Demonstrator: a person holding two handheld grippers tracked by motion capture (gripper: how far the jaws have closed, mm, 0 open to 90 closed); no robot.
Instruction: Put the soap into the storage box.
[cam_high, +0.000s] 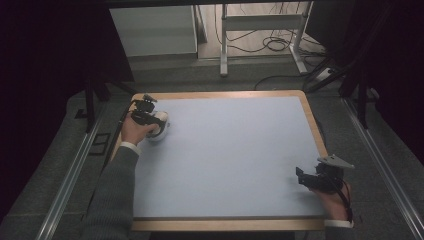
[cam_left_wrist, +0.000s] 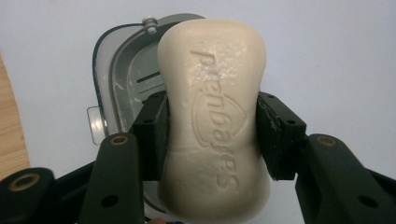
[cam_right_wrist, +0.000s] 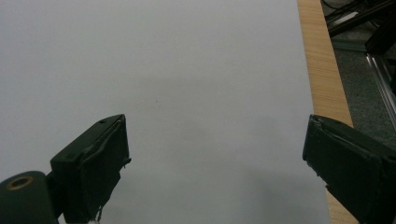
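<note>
Soap (cam_left_wrist: 212, 126) sits pinched in the left gripper (cam_left_wrist: 211, 135) above a grey dish (cam_left_wrist: 123, 79); right gripper (cam_right_wrist: 215, 158) jaws spread wide over the table (cam_right_wrist: 187, 70).

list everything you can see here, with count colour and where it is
soap bar: 1, cream with embossed lettering, clamped at its waist between the left gripper's jaws, over the dish
soap dish: 1, grey inside with a clear rim, on the mat near the table's far left corner
mat: 1, pale blue, covering most of the table
table: 1, wooden edge showing round the mat
white frame: 1, on the floor beyond the table, cables around it
left gripper: 1, black, shut on the soap bar
right gripper: 1, black, open, near the table's right edge
sleeves: 2, grey, coming in from the bottom
</note>
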